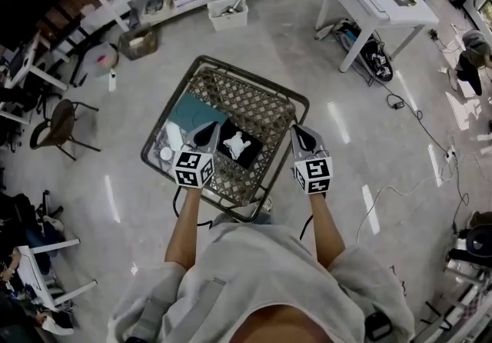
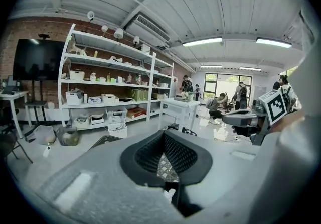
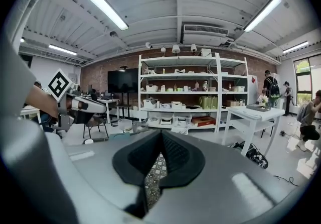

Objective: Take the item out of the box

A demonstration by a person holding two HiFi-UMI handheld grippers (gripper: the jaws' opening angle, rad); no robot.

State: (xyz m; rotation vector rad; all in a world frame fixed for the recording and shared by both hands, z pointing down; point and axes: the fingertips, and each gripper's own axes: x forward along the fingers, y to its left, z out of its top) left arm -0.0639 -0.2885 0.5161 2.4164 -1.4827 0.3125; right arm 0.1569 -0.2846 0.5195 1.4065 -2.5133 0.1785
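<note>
Head view: the white item lies in the box, nothing lifted yet. The left gripper and right gripper hover above with jaws together and empty; grasping and lifting remain.

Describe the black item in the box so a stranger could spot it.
On the floor before the person stands a dark-framed box with a lattice bottom. Near its middle lies a flat black square; unlike the teal sheet beside it, it bears a white shape.
</note>
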